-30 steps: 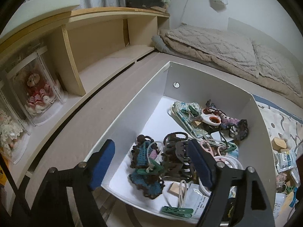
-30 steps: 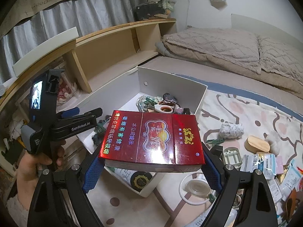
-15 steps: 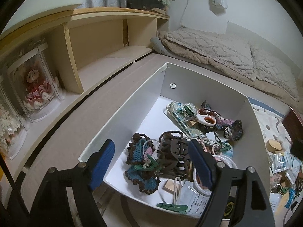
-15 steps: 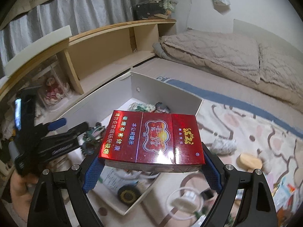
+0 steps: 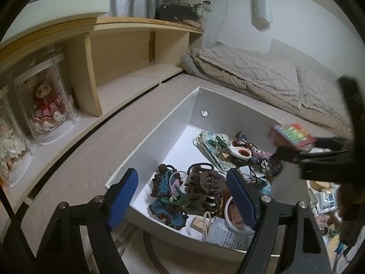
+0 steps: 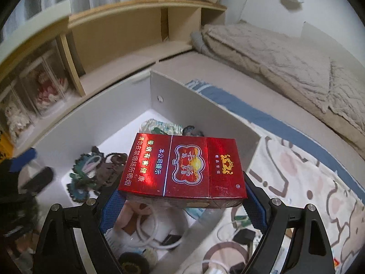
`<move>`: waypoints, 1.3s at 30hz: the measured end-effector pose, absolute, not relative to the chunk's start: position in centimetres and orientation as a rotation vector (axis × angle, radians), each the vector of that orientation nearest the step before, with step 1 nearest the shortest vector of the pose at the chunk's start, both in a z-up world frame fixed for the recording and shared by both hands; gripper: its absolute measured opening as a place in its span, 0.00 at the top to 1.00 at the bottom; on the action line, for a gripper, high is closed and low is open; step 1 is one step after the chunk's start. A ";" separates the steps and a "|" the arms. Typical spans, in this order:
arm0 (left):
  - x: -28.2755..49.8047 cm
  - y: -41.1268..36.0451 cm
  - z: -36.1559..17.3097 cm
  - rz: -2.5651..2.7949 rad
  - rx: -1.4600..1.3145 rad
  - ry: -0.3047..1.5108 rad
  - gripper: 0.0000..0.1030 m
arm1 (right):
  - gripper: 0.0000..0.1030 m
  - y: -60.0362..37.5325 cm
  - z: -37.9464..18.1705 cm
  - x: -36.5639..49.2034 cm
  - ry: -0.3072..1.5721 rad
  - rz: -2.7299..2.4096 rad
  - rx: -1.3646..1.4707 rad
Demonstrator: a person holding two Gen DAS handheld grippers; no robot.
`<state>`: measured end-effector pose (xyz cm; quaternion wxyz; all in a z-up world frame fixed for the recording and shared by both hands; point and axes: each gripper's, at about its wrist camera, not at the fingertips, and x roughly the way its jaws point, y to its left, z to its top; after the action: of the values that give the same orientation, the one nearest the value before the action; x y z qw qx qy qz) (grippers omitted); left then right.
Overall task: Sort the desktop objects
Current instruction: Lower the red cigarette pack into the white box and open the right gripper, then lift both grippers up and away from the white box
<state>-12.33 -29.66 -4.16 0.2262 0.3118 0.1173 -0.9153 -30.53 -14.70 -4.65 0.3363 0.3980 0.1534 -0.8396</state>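
Since a second ago the right gripper [image 5: 294, 150] has swung in over the white box [image 5: 159, 137], entering the left wrist view at the right edge with the red carton [image 5: 290, 134]. There the left gripper [image 5: 182, 194] hangs with fingers spread and empty above the box's near end, over a brown hair claw [image 5: 205, 182].

In the right wrist view the red carton [image 6: 182, 171] sits clamped flat between the blue fingers [image 6: 111, 207], above the box's [image 6: 205, 114] cluttered floor.
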 end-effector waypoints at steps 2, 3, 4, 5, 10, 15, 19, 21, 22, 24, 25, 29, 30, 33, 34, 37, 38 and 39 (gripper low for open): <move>-12.0 -29.9 -4.0 -2.525 0.845 0.347 0.22 | 0.12 -15.2 -5.3 -31.2 0.407 -2.181 1.052; -11.9 -30.1 -4.0 -2.527 0.837 0.362 0.22 | 0.12 -15.4 -5.6 -31.6 0.411 -2.181 1.059; -11.8 -30.1 -4.0 -2.527 0.833 0.367 0.22 | 0.12 -15.6 -5.8 -31.9 0.412 -2.181 1.063; -11.7 -30.2 -3.9 -2.527 0.829 0.373 0.22 | 0.12 -15.8 -6.0 -32.3 0.417 -2.178 1.066; -11.8 -30.2 -4.1 -2.533 0.829 0.388 0.22 | 0.12 -16.6 -6.6 -33.4 0.506 -2.194 1.054; -12.3 -29.1 -4.3 -2.550 0.847 0.345 0.22 | 0.01 -16.6 -7.2 -34.2 0.554 -2.222 1.071; -12.4 -28.8 -4.4 -2.556 0.853 0.332 0.22 | 0.01 -15.7 -6.8 -33.9 0.515 -2.224 1.043; -12.4 -28.7 -4.4 -2.557 0.852 0.340 0.22 | 0.01 -15.1 -6.5 -33.6 0.487 -2.223 1.022; -12.4 -28.8 -4.4 -2.556 0.851 0.343 0.22 | 0.01 -15.0 -6.5 -33.6 0.479 -2.221 1.015; -12.3 -28.8 -4.4 -2.553 0.850 0.346 0.22 | 0.01 -14.7 -6.2 -33.4 0.462 -2.222 0.995; -12.3 -28.8 -4.3 -2.552 0.849 0.348 0.22 | 0.01 -14.5 -6.0 -33.2 0.452 -2.222 0.985; -12.2 -28.9 -4.4 -2.551 0.848 0.357 0.22 | 0.01 -13.9 -5.3 -32.5 0.400 -2.205 0.942; -12.1 -28.9 -4.3 -2.551 0.847 0.358 0.22 | 0.01 -13.7 -5.0 -32.2 0.385 -2.201 0.930; -12.1 -28.9 -4.3 -2.554 0.845 0.359 0.22 | 0.01 -13.1 -4.5 -31.4 0.348 -2.190 0.905; -12.1 -28.9 -4.3 -2.555 0.846 0.359 0.22 | 0.01 -13.0 -4.3 -31.3 0.341 -2.188 0.901; -12.0 -28.8 -4.3 -2.557 0.846 0.356 0.22 | 0.01 -12.5 -4.0 -30.6 0.318 -2.180 0.883; -12.0 -28.8 -4.3 -2.558 0.845 0.354 0.22 | 0.01 -12.3 -3.9 -30.3 0.315 -2.180 0.876; -12.0 -28.8 -4.3 -2.559 0.845 0.353 0.22 | 0.00 -12.2 -3.8 -30.0 0.312 -2.180 0.869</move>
<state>-11.99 -28.75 -4.28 0.2105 0.3039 0.1271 -0.9204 -30.05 -12.18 -3.75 0.3775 0.3399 0.1222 -0.8526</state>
